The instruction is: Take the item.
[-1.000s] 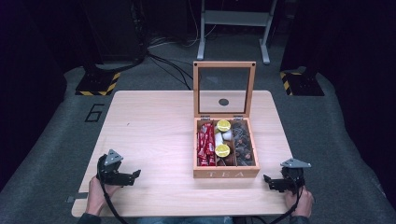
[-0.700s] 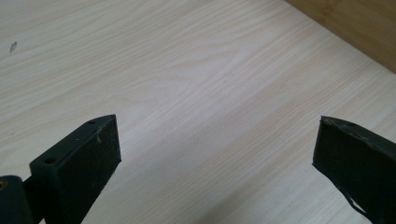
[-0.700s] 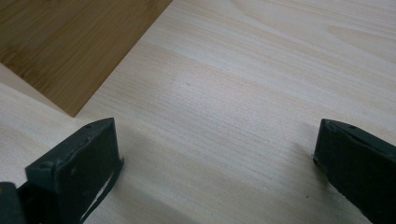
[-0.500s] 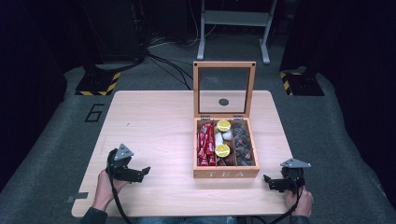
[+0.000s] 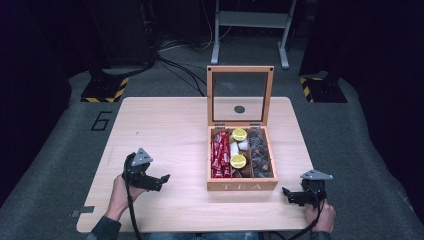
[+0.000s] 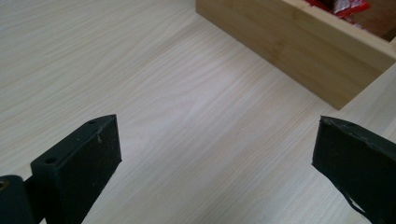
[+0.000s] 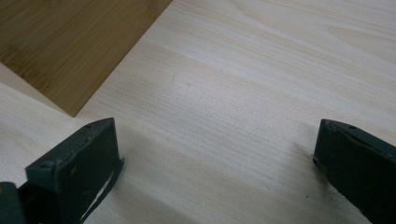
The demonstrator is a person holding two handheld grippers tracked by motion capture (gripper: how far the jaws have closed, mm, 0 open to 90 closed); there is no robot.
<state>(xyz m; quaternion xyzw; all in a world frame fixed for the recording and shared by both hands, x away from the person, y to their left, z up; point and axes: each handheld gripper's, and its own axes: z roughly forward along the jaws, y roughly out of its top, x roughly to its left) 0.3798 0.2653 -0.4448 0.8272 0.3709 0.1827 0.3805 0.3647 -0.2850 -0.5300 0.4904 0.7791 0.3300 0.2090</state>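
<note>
I see the big wooden table (image 5: 165,125) first, and on it stands the tea box (image 5: 242,186) with its glass lid (image 5: 240,95) standing straight up and open. Inside the tea box I can see red packets (image 5: 220,155) in the left part, two yellow round things (image 5: 239,147) in the middle part, and dark brown bits (image 5: 260,155) in the right part. My left gripper (image 5: 162,180) sits well to the left of the tea box, its jaws spread wide and holding nothing. My right gripper (image 5: 287,192) sits just to the right of the tea box, near its front corner, also spread wide and empty. I think the work has hardly begun: nothing is picked up yet, and everything is left to do.
</note>
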